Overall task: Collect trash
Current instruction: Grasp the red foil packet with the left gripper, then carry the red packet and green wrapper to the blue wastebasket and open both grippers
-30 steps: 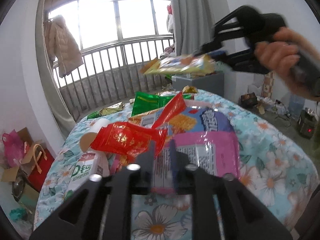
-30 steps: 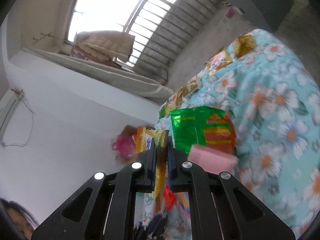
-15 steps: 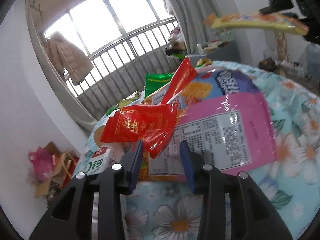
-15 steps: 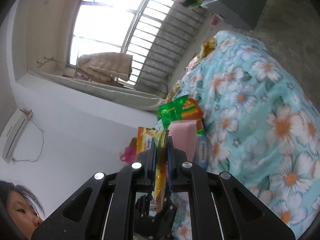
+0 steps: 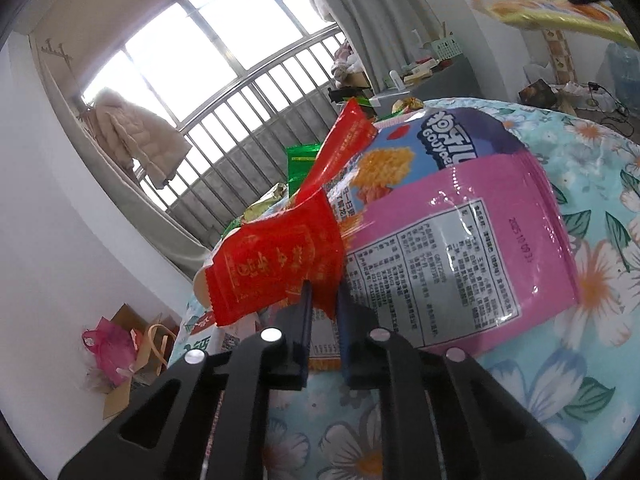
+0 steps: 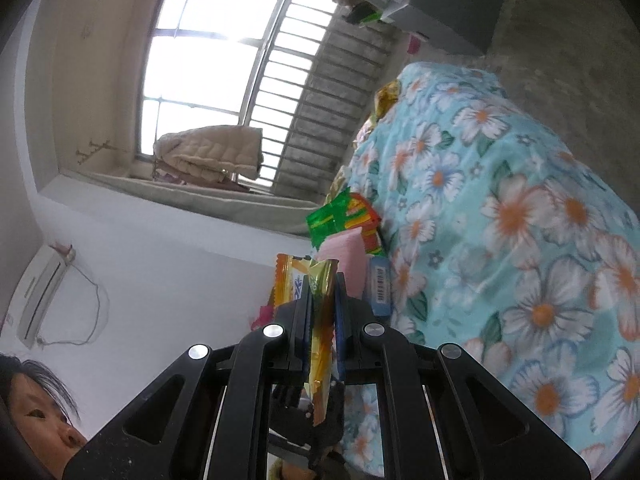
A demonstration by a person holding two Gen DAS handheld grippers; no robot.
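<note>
My left gripper [image 5: 323, 298] is shut on the lower corner of a red snack wrapper [image 5: 272, 256], held just above a pile of wrappers on the flowered bed. A large pink and blue snack bag [image 5: 452, 232] lies under and to the right of it. My right gripper [image 6: 322, 284] is shut on a yellow-orange snack wrapper [image 6: 320, 332], held in the air beside the bed; the same wrapper shows at the top right of the left wrist view [image 5: 560, 12]. A green wrapper [image 6: 344, 216] and the pink bag [image 6: 348, 256] lie on the bed beyond it.
The flowered bedspread [image 5: 592, 288] covers the bed. A gold wrapper [image 6: 386, 96] lies at the bed's far edge. A grey cabinet [image 6: 452, 4] stands by the barred window. Bags and a cardboard box [image 5: 120, 348] sit on the floor at left. A person's face [image 6: 36, 412] is at lower left.
My left gripper opened half a second ago and has now shut on the red wrapper. My right gripper has swung up and away from the pile with the yellow wrapper still in it.
</note>
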